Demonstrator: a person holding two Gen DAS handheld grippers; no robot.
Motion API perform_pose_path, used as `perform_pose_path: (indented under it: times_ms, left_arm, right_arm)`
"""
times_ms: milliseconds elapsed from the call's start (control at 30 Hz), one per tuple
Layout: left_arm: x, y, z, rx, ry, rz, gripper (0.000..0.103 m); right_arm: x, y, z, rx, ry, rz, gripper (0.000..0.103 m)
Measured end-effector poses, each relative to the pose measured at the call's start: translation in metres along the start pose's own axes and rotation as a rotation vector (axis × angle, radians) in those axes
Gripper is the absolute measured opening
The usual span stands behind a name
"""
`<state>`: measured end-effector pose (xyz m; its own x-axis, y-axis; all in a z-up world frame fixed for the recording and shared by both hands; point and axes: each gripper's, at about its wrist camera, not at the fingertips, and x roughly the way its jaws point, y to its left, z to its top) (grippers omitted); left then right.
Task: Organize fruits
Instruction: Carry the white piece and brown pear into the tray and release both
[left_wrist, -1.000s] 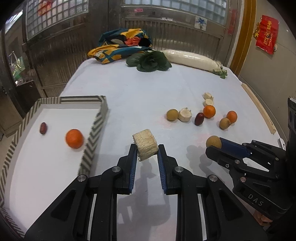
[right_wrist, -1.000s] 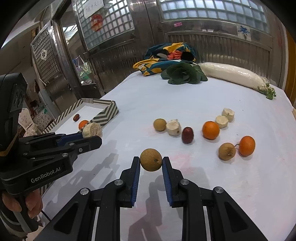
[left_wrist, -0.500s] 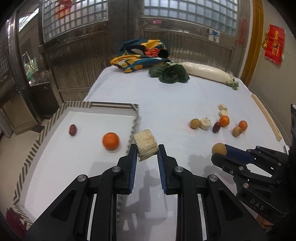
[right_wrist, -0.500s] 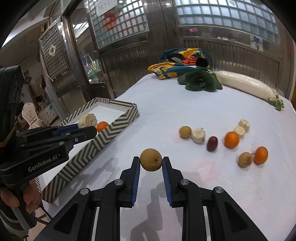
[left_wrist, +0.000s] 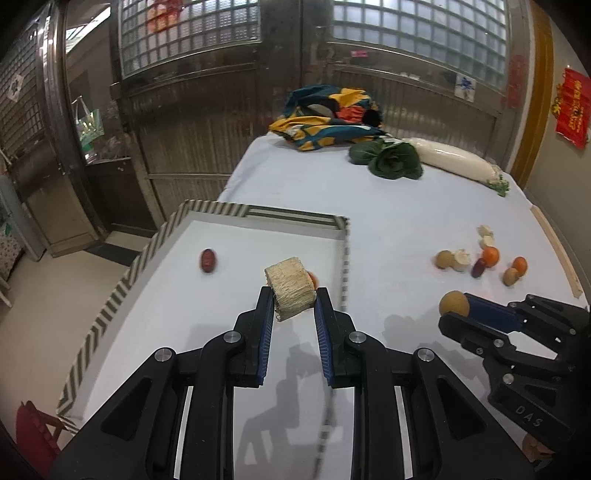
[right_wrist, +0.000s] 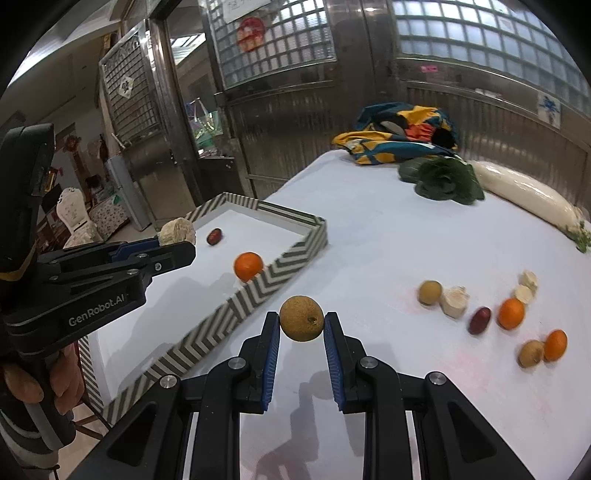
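Two hand-held grippers hang above a white table (left_wrist: 388, 229). The left gripper (left_wrist: 293, 295) is closed on a pale, ridged cut chunk (left_wrist: 291, 288), held over a white tray (right_wrist: 280, 275) with a chevron-striped rim. Inside the tray lie a dark red date (right_wrist: 214, 236) and an orange (right_wrist: 248, 266). The right gripper (right_wrist: 301, 326) is clamped on a round tan fruit (right_wrist: 301, 318), held over the table just beside the tray's near rim. Well apart to the right, more fruit (right_wrist: 511, 314) sits scattered on the table: oranges, tan fruits, a date and pale chunks.
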<state>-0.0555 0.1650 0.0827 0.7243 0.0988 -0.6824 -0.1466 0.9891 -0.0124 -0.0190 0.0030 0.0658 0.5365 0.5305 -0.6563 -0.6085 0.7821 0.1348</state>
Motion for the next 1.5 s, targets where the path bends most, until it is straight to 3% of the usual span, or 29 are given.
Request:
perform_pose_path:
  times_ms: [600,1500]
  left_arm:
    - [0.015,0.065,-0.006,-0.063,0.060,0.049,0.021]
    - [0.058,0.084,-0.008,-0.058,0.167,0.083,0.021]
  right_arm:
    - [0.038,0.049,0.028,-0.081,0.029,0.065,0.023]
    - [0.118,0.093,0.041,-0.210,0.179,0.113,0.023]
